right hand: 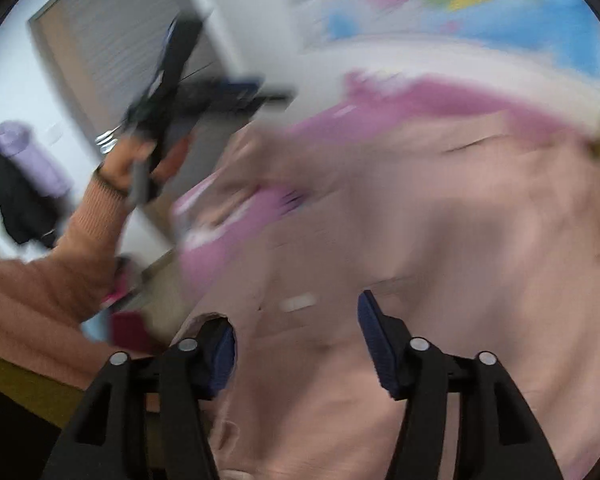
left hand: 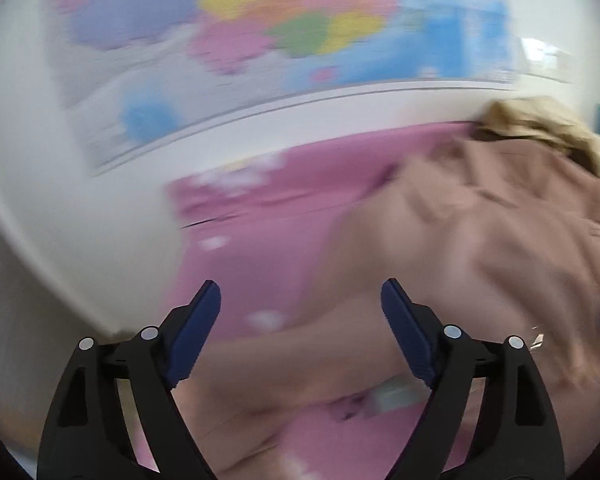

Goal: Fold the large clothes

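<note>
Right wrist view: right gripper [right hand: 296,344] sits low over the tan garment [right hand: 440,240], jaws part open w/ cloth under and between them, nothing pinched. Left gripper [left hand: 300,320] is up off the pink bed sheet [left hand: 260,208], jaws wide, empty; garment lies ahead and to its right, so right hand's nearer.

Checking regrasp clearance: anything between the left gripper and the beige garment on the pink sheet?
Nothing visible. The left gripper hangs open over the pink sheet, and the beige garment lies just ahead and to its right, with no object between. The frames are blurred, so small items could be missed.
</note>
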A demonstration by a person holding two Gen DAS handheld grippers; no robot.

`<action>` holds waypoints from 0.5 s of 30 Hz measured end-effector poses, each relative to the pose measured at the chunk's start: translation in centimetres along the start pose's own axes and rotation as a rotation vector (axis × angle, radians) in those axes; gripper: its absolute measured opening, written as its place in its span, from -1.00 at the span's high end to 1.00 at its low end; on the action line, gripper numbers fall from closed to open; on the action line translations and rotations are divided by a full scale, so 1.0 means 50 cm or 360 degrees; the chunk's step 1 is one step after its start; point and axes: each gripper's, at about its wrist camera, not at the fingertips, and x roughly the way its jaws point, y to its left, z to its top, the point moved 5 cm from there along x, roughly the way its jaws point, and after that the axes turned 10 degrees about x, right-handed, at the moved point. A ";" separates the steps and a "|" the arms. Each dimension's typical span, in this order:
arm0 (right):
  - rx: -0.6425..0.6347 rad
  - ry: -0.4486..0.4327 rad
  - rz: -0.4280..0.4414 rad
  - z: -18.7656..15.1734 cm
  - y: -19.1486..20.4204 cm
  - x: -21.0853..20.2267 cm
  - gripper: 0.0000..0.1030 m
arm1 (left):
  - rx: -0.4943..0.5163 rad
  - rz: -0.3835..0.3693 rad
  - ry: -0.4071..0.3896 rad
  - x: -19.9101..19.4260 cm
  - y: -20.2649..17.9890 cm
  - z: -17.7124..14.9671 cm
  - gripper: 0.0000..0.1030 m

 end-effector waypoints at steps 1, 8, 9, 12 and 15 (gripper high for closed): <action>0.0031 -0.0076 -0.0134 0.025 -0.044 -0.029 -0.24 | 0.0031 -0.0084 -0.0016 0.028 -0.018 0.021 -0.59; 0.0289 -0.0183 -0.0385 0.100 -0.235 -0.110 -0.37 | -0.0010 -0.0337 0.0081 0.197 -0.061 0.098 -0.57; 0.0294 -0.0172 -0.0313 0.099 -0.225 -0.107 -0.30 | -0.0023 -0.0369 0.0090 0.208 -0.068 0.100 -0.54; 0.0216 -0.0042 0.0052 0.065 -0.130 -0.075 -0.02 | 0.0014 -0.0410 0.0087 0.220 -0.092 0.103 -0.54; 0.0057 0.0103 0.0295 0.032 -0.012 -0.045 -0.01 | 0.0060 -0.0402 0.0101 0.216 -0.110 0.096 -0.54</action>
